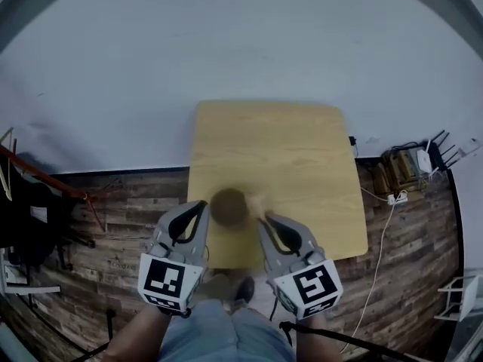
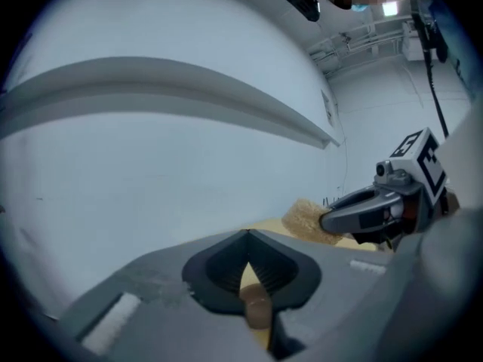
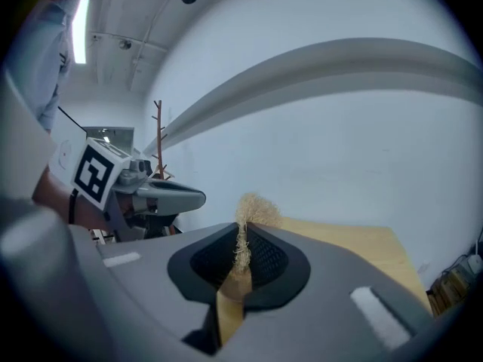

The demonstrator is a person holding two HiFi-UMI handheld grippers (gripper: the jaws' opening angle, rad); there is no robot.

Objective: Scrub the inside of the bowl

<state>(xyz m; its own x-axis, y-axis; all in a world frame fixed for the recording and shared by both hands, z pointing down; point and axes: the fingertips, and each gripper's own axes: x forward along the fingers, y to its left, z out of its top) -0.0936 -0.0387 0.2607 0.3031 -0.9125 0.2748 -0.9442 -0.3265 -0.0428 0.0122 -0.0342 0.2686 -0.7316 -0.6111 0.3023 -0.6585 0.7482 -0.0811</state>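
Nearest, the knees point(image 1: 219, 334) were seen below both grippers. The left gripper point(image 1: 201, 205) was closed on the rim of the brown bowl point(image 1: 229, 207), which was held at the near edge of the table point(image 1: 287, 157). The right gripper point(image 1: 266, 219) was clamped on a pale fibre scrubber point(image 1: 256, 201), its tuft kept just beside the bowl's right side. Whether the two touched could not be told. Beyond the table, a white wall point(image 1: 226, 44) was seen.
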